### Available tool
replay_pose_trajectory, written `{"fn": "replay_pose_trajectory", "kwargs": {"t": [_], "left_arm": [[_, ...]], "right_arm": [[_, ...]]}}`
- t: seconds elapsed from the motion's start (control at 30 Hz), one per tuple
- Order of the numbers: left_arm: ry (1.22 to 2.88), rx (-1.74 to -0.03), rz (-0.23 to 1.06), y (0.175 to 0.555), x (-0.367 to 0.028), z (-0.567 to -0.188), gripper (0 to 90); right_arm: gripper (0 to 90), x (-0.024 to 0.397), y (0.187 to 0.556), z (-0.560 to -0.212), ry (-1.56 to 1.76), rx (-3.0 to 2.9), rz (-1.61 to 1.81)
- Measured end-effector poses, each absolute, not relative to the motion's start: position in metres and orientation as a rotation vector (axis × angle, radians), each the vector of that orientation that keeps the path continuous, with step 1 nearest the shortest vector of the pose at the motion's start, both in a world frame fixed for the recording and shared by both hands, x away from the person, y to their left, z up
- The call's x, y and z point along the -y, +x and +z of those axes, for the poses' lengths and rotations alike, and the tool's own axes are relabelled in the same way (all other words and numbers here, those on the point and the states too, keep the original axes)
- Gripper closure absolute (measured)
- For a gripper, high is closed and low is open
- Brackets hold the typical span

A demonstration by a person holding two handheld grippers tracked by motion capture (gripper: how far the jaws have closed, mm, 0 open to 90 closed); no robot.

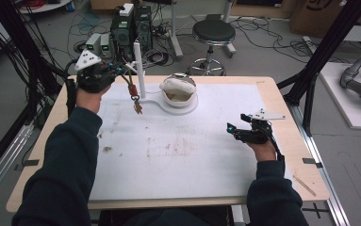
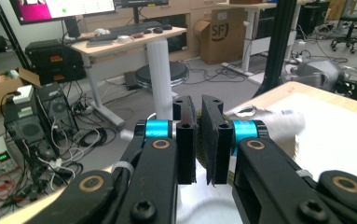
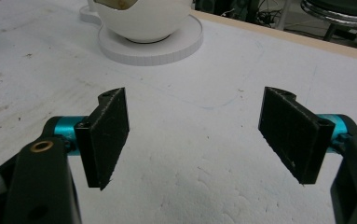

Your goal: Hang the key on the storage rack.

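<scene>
Keyring [image 1: 134,96] hangs vertical, tip down, pinched in left claw [image 1: 119,70]; right claw [image 1: 231,129] spread wide.

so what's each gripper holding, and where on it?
Left gripper is shut on the top end of a brown cord with a tassel hanging below. Right gripper is open, holding nothing.

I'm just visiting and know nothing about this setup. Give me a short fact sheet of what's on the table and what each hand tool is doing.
Surface: white mat on a wooden table
Centrepiece: white bowl on a round white stand with an upright post
Left gripper: raised beside the post, jaws nearly closed on a cord with a dangling brown charm
Right gripper: low over the mat, jaws wide apart, holding nothing
</scene>
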State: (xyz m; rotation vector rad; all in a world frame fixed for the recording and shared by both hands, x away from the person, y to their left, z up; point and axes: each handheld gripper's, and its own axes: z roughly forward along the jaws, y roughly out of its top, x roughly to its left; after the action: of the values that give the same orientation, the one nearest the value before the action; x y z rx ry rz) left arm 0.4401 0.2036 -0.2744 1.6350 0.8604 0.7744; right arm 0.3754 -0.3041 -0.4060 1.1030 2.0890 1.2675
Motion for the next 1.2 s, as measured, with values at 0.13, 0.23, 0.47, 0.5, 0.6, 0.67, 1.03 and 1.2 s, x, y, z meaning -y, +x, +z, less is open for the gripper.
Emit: {"fn": "replay_pose_trajectory", "kwargs": {"t": [0.13, 0.23, 0.47, 0.5, 0.6, 0.67, 1.03, 1.2], "left_arm": [[1.644, -0.897, 0.782, 0.461, -0.198, -0.272, 84.1], [1.644, -0.917, 0.778, 0.473, -0.195, -0.272, 84.1], [1.655, -0.957, 0.783, 0.492, -0.191, -0.275, 84.1], [1.660, -0.968, 0.776, 0.494, -0.191, -0.278, 84.1], [1.660, -0.978, 0.766, 0.499, -0.190, -0.282, 84.1], [1.656, -0.983, 0.762, 0.501, -0.189, -0.285, 84.0], [1.543, -1.055, 0.688, 0.501, -0.200, -0.291, 58.5], [1.481, -1.050, 0.666, 0.488, -0.214, -0.294, 49.1]], "right_arm": [[24.8, 0.306, 0.375, -0.407, 1.107, -2.090, 1.269], [24.8, 0.308, 0.374, -0.408, 1.120, -2.083, 1.273], [24.8, 0.310, 0.373, -0.408, 1.127, -2.083, 1.276], [24.8, 0.310, 0.373, -0.408, 1.127, -2.085, 1.275], [24.8, 0.310, 0.373, -0.409, 1.119, -2.089, 1.271], [24.8, 0.310, 0.373, -0.409, 1.121, -2.089, 1.273], [24.9, 0.310, 0.373, -0.409, 1.118, -2.094, 1.269], [24.9, 0.307, 0.372, -0.410, 1.108, -2.101, 1.262]]}}
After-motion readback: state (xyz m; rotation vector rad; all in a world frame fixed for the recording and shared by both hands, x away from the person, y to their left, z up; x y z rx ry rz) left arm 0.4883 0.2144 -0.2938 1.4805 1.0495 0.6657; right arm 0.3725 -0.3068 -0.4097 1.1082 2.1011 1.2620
